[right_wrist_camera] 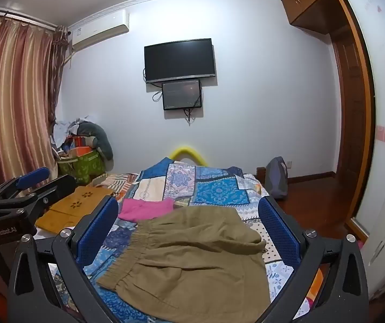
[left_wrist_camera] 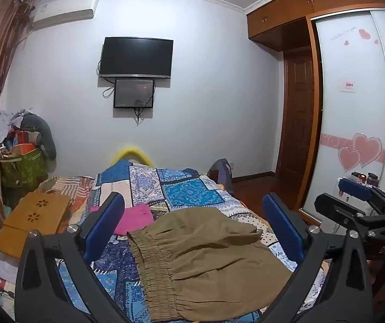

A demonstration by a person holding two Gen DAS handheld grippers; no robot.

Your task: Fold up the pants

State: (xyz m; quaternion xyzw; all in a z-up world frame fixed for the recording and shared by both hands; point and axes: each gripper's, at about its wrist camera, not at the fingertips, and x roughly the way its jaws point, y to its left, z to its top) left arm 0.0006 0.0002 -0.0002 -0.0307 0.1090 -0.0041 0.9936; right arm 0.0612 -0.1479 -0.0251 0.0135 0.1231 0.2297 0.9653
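Olive-brown pants [left_wrist_camera: 205,258] with an elastic waistband lie folded on the patchwork bedspread [left_wrist_camera: 187,191]; they also show in the right wrist view [right_wrist_camera: 192,263]. My left gripper [left_wrist_camera: 195,220] is open and empty, held above the pants with its blue pads either side. My right gripper [right_wrist_camera: 189,223] is open and empty, also above the pants. The right gripper shows at the right edge of the left wrist view [left_wrist_camera: 354,196], and the left gripper at the left edge of the right wrist view [right_wrist_camera: 30,183].
A pink garment [left_wrist_camera: 133,218] lies on the bed beyond the pants. A wooden lap tray [left_wrist_camera: 33,220] sits at the bed's left. A laundry pile [left_wrist_camera: 22,150] stands in the far left corner. A wardrobe [left_wrist_camera: 354,107] is on the right.
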